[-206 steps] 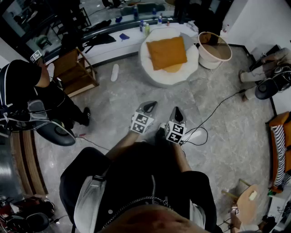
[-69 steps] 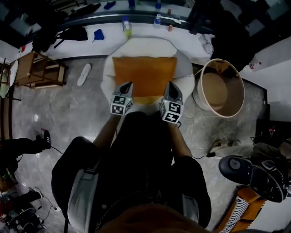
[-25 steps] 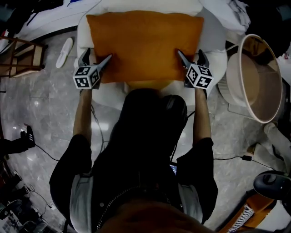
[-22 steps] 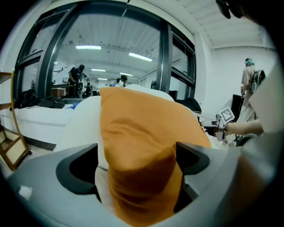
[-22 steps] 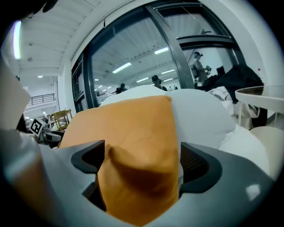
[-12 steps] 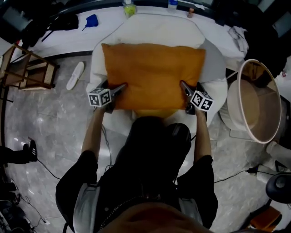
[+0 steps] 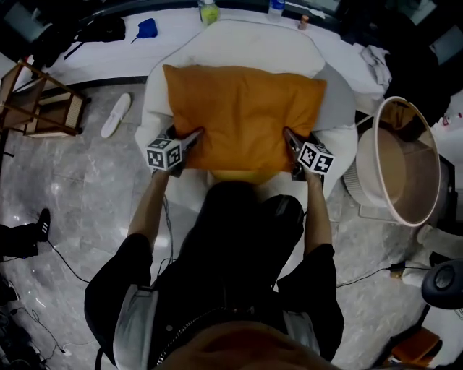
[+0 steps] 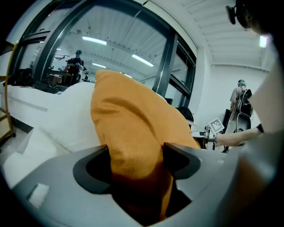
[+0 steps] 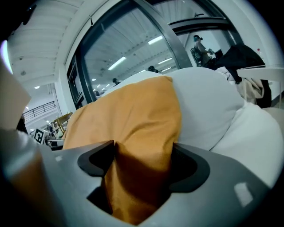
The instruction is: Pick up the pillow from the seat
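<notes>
An orange pillow (image 7: 242, 112) lies flat on a round white padded seat (image 7: 239, 40). My left gripper (image 7: 189, 139) is at the pillow's near left corner and my right gripper (image 7: 291, 141) at its near right corner. In the left gripper view, orange fabric (image 8: 128, 119) bunches between the jaws of the left gripper (image 8: 135, 157), which are closing and pinch it. The right gripper view shows the same: the pillow's corner (image 9: 133, 119) is squeezed in the closing right gripper (image 9: 142, 157). The pillow still rests on the seat.
A large round tub (image 7: 362, 170) stands right of the seat. A wooden rack (image 7: 36, 101) and a white slipper (image 7: 116, 115) are on the floor at the left. Bottles (image 7: 208, 11) stand on the ledge behind. A cable (image 7: 65, 264) crosses the floor.
The person has walked up to the seat. Both grippers have reached the pillow's near corners, and their jaws have narrowed onto the fabric over the last half second.
</notes>
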### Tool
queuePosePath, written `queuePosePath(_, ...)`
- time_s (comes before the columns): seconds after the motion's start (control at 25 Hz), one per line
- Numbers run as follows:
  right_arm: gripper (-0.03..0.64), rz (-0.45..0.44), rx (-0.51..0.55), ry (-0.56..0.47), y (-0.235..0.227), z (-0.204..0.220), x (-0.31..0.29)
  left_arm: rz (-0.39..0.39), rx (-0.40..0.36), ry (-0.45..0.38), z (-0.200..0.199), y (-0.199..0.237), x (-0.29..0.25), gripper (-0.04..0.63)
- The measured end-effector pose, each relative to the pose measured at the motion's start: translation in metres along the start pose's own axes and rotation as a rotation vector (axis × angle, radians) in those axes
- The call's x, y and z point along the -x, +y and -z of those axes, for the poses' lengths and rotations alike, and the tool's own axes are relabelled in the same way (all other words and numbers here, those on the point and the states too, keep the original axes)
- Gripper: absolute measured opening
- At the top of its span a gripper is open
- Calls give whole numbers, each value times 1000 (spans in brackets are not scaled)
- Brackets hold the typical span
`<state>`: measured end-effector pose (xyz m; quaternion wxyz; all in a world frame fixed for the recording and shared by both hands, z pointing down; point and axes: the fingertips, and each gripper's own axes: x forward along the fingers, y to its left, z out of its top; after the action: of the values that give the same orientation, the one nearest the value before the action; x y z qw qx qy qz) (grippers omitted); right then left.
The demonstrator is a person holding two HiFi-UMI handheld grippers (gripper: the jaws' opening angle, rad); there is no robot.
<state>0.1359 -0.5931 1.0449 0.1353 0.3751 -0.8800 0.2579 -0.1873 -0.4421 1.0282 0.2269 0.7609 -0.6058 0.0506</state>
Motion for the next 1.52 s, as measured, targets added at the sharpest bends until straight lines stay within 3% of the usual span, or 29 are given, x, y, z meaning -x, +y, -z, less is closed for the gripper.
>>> queuePosePath(0.48, 275, -40, 48, -23, 24, -9, 17, -13, -33, -102, -16, -15, 18, 321)
queuePosePath(0.8, 258, -43, 93, -79, 37, -29, 43, 24, -76, -157, -37, -34, 32, 311)
queuePosePath(1.16, 238, 0, 114, -100, 55, -105, 103, 52, -111, -185, -120, -85, 55, 298)
queuePosePath(1.52, 229, 47, 92, -100, 114, -236, 203, 72, -112, -158, -267, -148, 118, 293)
